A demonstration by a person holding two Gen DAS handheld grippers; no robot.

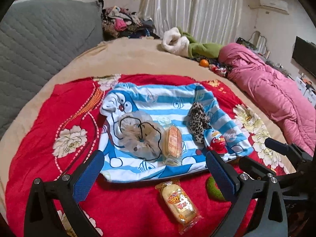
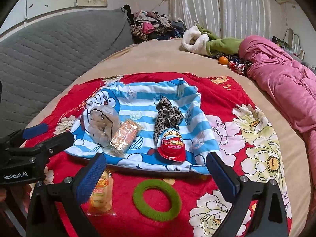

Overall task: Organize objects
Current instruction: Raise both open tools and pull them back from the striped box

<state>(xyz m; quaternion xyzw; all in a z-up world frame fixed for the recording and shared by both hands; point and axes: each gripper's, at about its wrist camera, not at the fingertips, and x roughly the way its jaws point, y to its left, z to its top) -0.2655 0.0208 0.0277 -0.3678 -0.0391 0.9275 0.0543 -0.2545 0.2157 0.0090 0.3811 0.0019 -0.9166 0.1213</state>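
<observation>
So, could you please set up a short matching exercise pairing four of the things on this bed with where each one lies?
Things:
1. green ring
2. red egg packet
3. leopard-print scrunchie
4. orange fruit

Places:
A. far off, beside the pink quilt
B. on the red blanket, between the right gripper's fingers
C. near edge of the striped cloth
D. on the striped cloth, behind the egg packet

Pairs: 1-B, 2-C, 3-D, 4-A

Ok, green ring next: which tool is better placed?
Right. The green ring lies centred between the open right tool's fingers; the left tool faces the yellow snack pack instead.
</observation>
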